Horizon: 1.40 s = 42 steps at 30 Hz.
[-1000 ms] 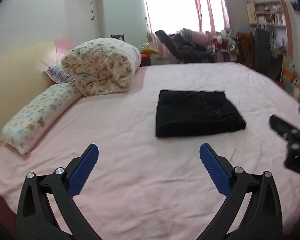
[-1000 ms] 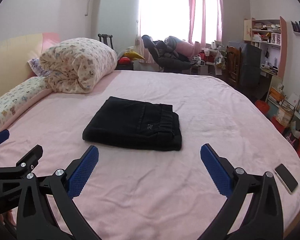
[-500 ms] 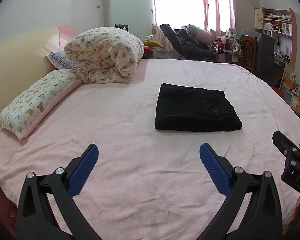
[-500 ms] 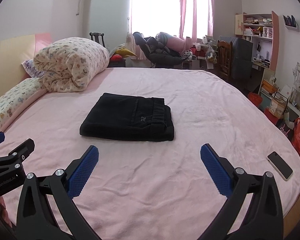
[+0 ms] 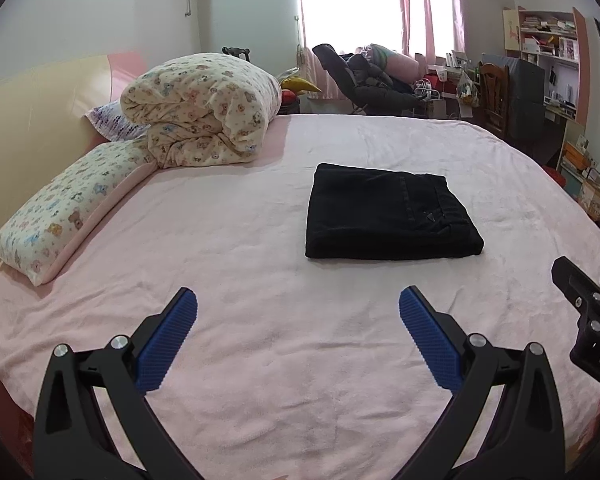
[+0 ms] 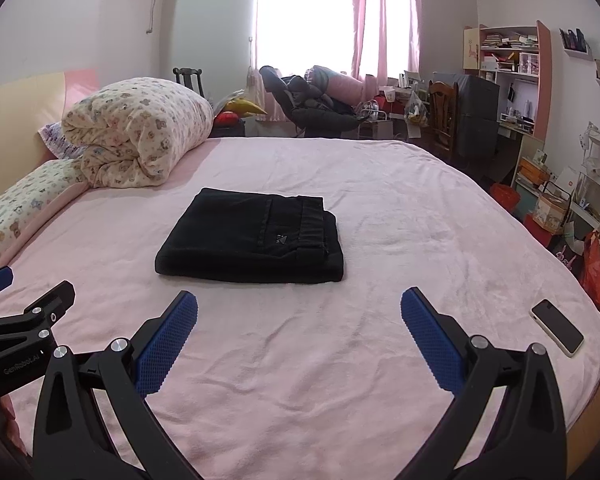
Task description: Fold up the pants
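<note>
We judge the fold finished; the step in hand is withdrawal, done well by keeping both tools lifted clear so no layer is dragged. On one wide bed with a pink fleece cover [image 6: 380, 208] lies one pair of black fabric pants [image 6: 252, 236], folded into a compact rectangle at mid-bed. Beyond the pants, towards the headboard, we count one rolled bear-print quilt [image 6: 140, 132] and one long bear-print pillow [image 5: 64, 216]. The left gripper [image 5: 298, 314] and right gripper [image 6: 299, 314], two in all, hover spread and empty on the near side of the pants. One dark phone [image 6: 557, 333] lies well to the pants' right.
</note>
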Available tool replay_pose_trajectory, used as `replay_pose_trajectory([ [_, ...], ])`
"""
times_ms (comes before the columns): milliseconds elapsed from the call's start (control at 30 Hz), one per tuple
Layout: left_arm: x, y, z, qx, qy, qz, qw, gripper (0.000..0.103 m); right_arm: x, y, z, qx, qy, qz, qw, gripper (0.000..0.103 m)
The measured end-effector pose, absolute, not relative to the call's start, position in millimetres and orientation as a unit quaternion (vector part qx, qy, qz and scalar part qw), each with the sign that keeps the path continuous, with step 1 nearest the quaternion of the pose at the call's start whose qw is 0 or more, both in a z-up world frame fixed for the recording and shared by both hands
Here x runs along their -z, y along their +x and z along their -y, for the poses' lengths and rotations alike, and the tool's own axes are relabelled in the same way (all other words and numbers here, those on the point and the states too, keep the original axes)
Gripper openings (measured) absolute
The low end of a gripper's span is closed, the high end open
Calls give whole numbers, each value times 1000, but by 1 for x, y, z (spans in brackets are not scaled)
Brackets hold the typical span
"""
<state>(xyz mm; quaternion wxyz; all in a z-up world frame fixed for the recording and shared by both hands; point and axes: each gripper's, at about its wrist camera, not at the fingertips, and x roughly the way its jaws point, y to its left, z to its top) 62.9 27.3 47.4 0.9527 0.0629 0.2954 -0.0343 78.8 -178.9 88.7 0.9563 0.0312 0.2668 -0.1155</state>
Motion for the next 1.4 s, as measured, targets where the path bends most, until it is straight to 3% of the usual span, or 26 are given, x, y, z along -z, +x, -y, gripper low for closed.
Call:
replay_pose_trajectory([
  [1400,-45,68,-23,15,56,-301,952,101,-83,79,187,111,28,-271,956,102],
])
